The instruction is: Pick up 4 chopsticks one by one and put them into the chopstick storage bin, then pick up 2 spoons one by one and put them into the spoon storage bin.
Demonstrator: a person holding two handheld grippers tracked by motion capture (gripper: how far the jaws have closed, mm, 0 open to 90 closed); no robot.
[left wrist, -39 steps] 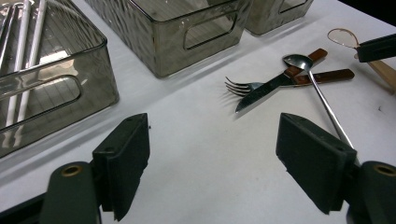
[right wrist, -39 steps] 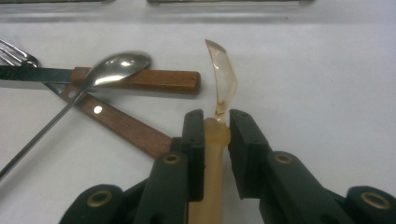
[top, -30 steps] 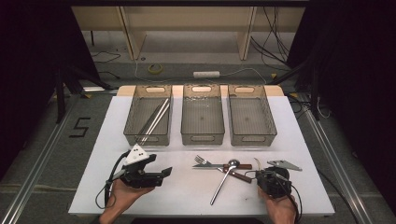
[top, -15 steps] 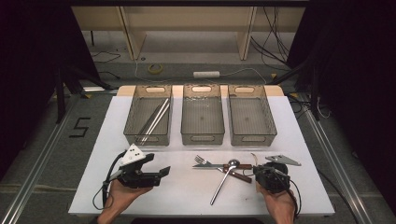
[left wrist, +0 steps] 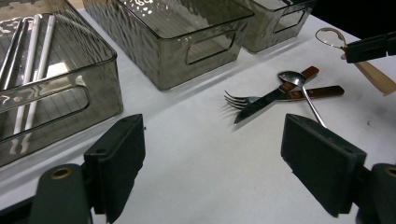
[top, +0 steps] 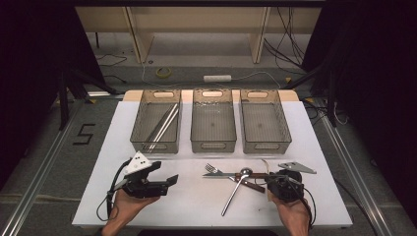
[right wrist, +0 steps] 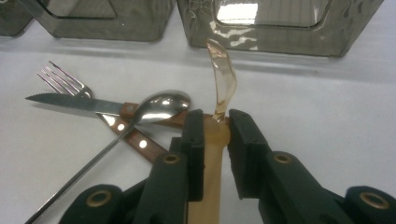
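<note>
Jaws of the right hand-held gripper (right wrist: 215,128) clamp a plastic spoon (right wrist: 220,84); left hand-held gripper (left wrist: 212,158) gapes empty, cutlery (left wrist: 280,93) at its one o'clock.

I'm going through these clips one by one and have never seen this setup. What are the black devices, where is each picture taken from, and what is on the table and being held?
A person sits at a white table with a handheld two-jaw gripper in each hand. The high view looks down from above; the other two come from cameras riding on each gripper, looking along its black jaws. The left gripper is open and holds nothing. The right gripper is shut on a clear amber spoon, lifted off the table. Beside it lie a fork, a knife and a metal spoon, crossed in a pile. Behind stand three clear bins; the left bin holds straws, the others look empty.
</note>
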